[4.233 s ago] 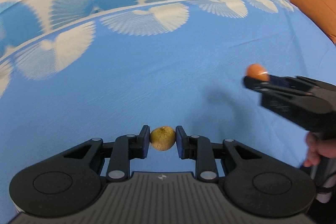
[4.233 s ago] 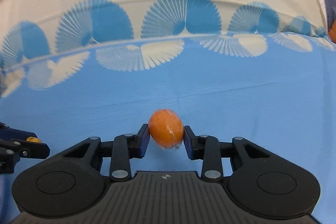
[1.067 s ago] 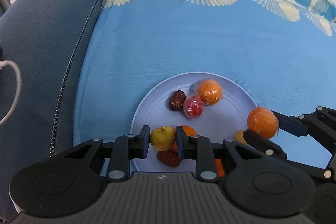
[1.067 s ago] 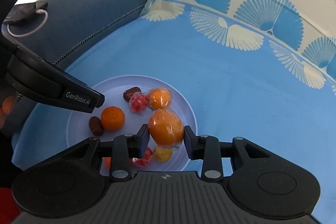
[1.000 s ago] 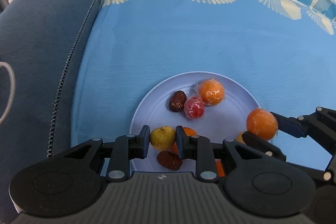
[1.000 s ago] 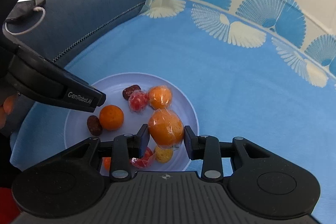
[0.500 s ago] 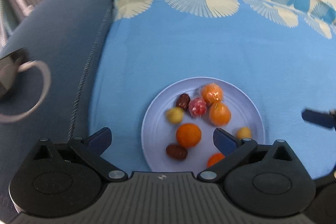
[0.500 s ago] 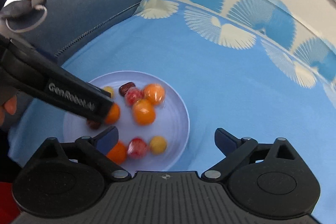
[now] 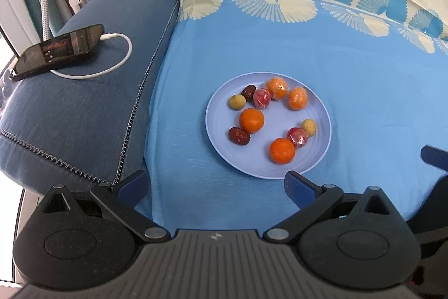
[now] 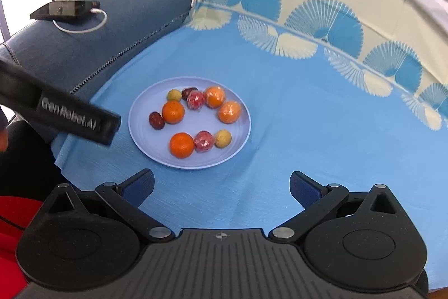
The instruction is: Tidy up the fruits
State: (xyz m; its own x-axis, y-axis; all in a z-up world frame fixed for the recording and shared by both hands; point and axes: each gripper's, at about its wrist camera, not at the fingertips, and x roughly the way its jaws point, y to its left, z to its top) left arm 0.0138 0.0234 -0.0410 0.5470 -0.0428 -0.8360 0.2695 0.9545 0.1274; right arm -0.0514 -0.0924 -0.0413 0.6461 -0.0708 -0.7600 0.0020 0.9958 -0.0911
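Observation:
A pale blue plate (image 9: pixel 322 147) (image 10: pixel 243 136) lies on the blue cloth and holds several fruits: oranges, red wrapped ones, dark dates and small yellow ones. A small yellow fruit (image 9: pixel 237 102) lies at the plate's far left and a wrapped orange (image 9: pixel 297 98) (image 10: pixel 230 111) at its far right. My left gripper (image 9: pixel 215 186) is open and empty, pulled back from the plate. My right gripper (image 10: pixel 221 187) is open and empty, also back from the plate.
A dark blue sofa arm (image 9: pixel 84 102) lies left of the cloth. A phone (image 9: pixel 58 51) with a white cable (image 9: pixel 112 66) rests on it. The left gripper's finger (image 10: pixel 70 116) reaches in at the left of the right wrist view.
Both grippers opened and let go: the yellow fruit and the wrapped orange now lie on the plate. Both grippers have drawn back and up from the plate.

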